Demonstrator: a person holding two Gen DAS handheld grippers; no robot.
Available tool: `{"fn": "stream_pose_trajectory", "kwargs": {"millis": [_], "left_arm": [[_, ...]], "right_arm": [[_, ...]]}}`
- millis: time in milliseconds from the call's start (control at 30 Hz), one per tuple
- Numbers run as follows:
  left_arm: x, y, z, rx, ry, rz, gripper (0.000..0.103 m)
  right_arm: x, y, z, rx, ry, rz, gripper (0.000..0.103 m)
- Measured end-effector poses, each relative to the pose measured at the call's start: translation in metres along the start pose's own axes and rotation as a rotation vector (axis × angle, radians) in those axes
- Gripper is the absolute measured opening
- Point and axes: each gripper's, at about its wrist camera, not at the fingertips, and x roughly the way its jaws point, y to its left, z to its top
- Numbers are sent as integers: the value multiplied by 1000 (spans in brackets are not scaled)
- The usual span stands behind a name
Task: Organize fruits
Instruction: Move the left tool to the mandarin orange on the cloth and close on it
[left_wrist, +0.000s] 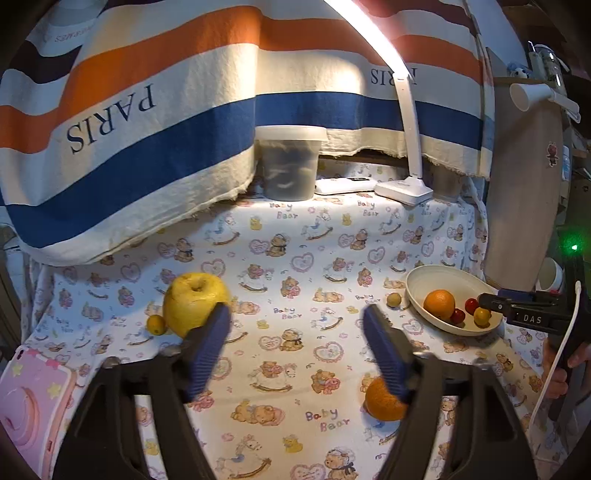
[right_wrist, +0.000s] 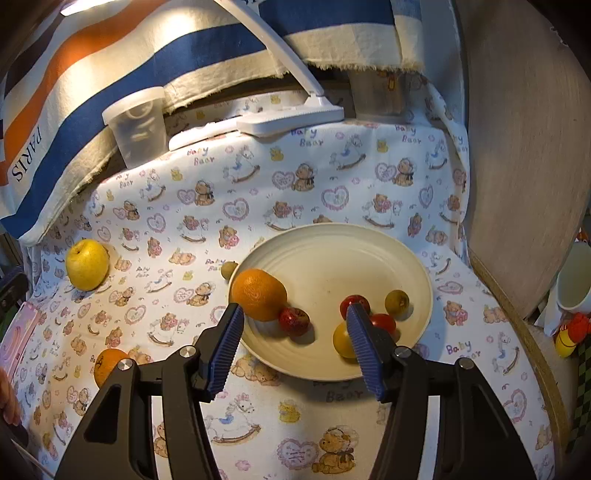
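Left wrist view: the left gripper (left_wrist: 297, 325) has its fingers wide apart and empty over the table (left_wrist: 295, 258). One yellow apple (left_wrist: 195, 302) lies behind the left finger; one orange (left_wrist: 382, 402) is partly hidden by the right finger.

Right wrist view: the right gripper (right_wrist: 295, 321), fingers parted and empty, hovers at the bowl (right_wrist: 332, 258), which holds one large orange (right_wrist: 258, 293) and five small fruits.

I saw warm light from the lamp (left_wrist: 373, 33) overhead, its strip blown out to glare. Fruit in the bowl (right_wrist: 332, 254) cast short soft shadows. Fisheye bent both views, corners went black, and the left blue pads (left_wrist: 208, 350) looked blurred.
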Motion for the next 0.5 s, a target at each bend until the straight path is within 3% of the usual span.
{"fn": "stream_pose_trajectory", "kwargs": {"millis": [67, 133, 267, 367, 500], "left_arm": [[-4, 2, 0, -8, -10, 1, 96], [-10, 6, 2, -30, -28, 7, 103], [-13, 15, 3, -87, -33, -9, 103], [-10, 19, 2, -101, -22, 0, 103], [0, 20, -1, -102, 32, 4, 103]], "right_arm": [[2, 0, 0, -1, 3, 0, 60], [1, 1, 0, -11, -6, -10, 60], [-2, 2, -1, -10, -23, -3, 60], [-2, 1, -1, -3, -28, 0, 69], [2, 2, -2, -3, 3, 23, 69]]}}
